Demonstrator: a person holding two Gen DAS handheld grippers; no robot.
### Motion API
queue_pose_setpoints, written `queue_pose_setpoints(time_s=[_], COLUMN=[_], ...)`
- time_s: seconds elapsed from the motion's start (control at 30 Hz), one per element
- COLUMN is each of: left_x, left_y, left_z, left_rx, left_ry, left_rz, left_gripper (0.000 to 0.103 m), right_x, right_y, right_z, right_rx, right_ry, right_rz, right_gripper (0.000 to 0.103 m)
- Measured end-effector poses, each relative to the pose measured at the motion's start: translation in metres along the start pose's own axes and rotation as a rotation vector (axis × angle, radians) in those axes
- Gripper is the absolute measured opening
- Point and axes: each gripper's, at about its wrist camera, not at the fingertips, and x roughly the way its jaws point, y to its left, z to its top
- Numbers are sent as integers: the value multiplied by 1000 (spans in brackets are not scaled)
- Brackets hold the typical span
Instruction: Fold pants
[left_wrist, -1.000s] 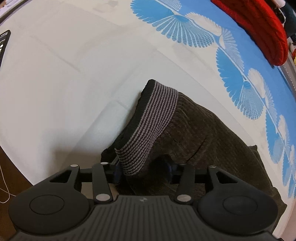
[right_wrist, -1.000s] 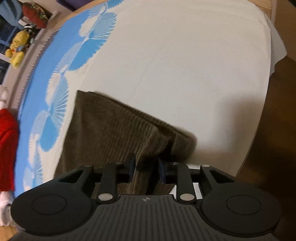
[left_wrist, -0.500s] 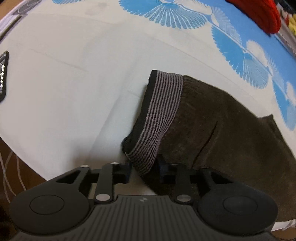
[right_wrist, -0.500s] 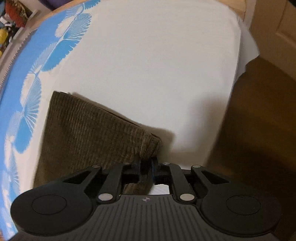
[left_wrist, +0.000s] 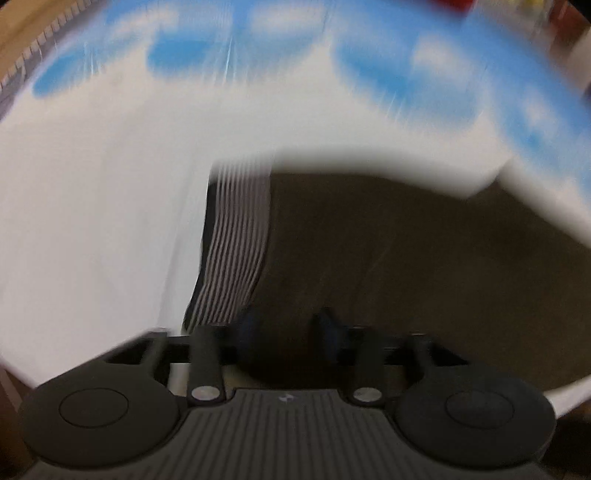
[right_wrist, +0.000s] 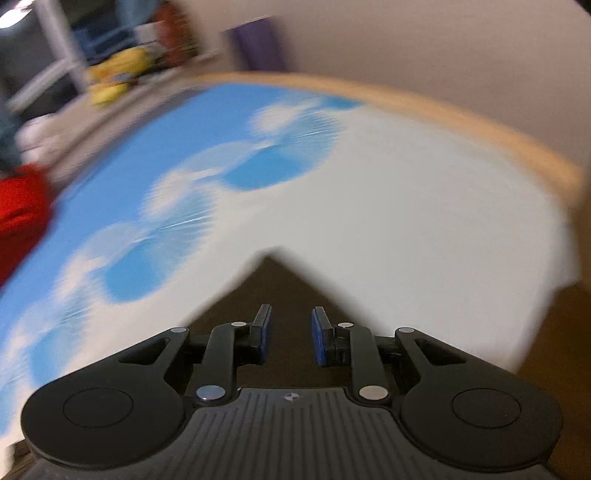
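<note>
The dark brown corduroy pants (left_wrist: 388, 258) lie on the white and blue bedsheet (left_wrist: 92, 221), blurred by motion. Their grey striped waistband (left_wrist: 236, 251) runs down the left side. My left gripper (left_wrist: 288, 328) is low over the pants near the waistband end, its jaws apart with dark cloth between and below them. In the right wrist view a pointed corner of the pants (right_wrist: 280, 288) shows just ahead of my right gripper (right_wrist: 290, 332). Its jaws stand apart and hold nothing.
The sheet (right_wrist: 406, 221) has a blue fan pattern (right_wrist: 266, 162) on the left. A red garment (right_wrist: 22, 203) lies at the far left edge. A wooden bed rim (right_wrist: 480, 129) and a wall stand behind. Yellow toys (right_wrist: 110, 81) sit at the back.
Both grippers have opened; the right one was shut on the pants' edge and has let go. Both cameras have swung fast, tilting up, and the views are now blurred.
</note>
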Motion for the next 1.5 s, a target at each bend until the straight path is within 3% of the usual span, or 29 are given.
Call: queue_pose_setpoints(time_s=[0.13, 0.23, 0.27, 0.3, 0.37, 0.43, 0.53, 0.63, 0.7, 0.77, 0.9, 1.03, 1.07, 1.1, 1.17, 1.23, 1.33, 1.4, 1.47, 1.5], left_x=[-7, -26, -28, -23, 2, 2, -1, 0, 2, 2, 2, 1, 1, 1, 0, -2, -1, -1, -1, -3], left_y=[8, 10, 12, 13, 15, 11, 15, 22, 22, 21, 22, 26, 27, 28, 29, 31, 30, 28, 25, 23], left_z=[4, -1, 0, 0, -3, -3, 3, 1, 0, 2, -4, -4, -4, -4, -3, -3, 1, 3, 4, 5], left_rx=[-34, -30, -31, -39, -17, 30, -3, -10, 0, 4, 9, 19, 19, 19, 20, 28, 35, 34, 38, 40], left_ry=[-21, -127, -145, -116, 16, 6, 7, 10, 11, 13, 16, 19, 21, 22, 23, 21, 26, 28, 26, 20], left_rz=[-33, -88, -120, -125, -30, -20, -46, -64, -67, -72, -86, -102, -107, -112, -118, -120, -118, -114, -106, -104], left_gripper=[17, 18, 19, 19, 2, 3, 3, 3, 3, 2, 2, 2, 2, 3, 2, 2, 2, 2, 3, 3], right_x=[4, 4, 6, 8, 14, 8, 13, 14, 27, 41, 75, 103, 109, 112, 106, 104, 105, 107, 112, 114], right_y=[75, 143, 164, 189, 233, 276, 330, 374, 400, 422, 448, 456, 459, 460, 470, 477, 480, 477, 471, 467], right_z=[-14, -33, -40, -50, -65, -86, -116, -148, -166, -182, -201, -221, -225, -227, -225, -209, -216, -225, -215, -203], right_rx=[-220, -406, -452, -506, -586, -656, -725, -763, -778, -800, -814, -841, -847, -865, -943, -867, -929, -993, -962, -927], right_ry=[21, 51, 63, 82, 115, 159, 257, 345, 401, 433, 512, 579, 613, 644, 560, 507, 457, 404, 338, 269], right_rz=[223, 385, 426, 481, 563, 643, 747, 799, 809, 801, 771, 755, 774, 806, 841, 877, 845, 750, 649, 536], right_gripper=[24, 24, 19, 6, 3, 3, 5, 9, 25, 34, 39, 39, 31, 11, 9, 9, 10, 15, 19, 19])
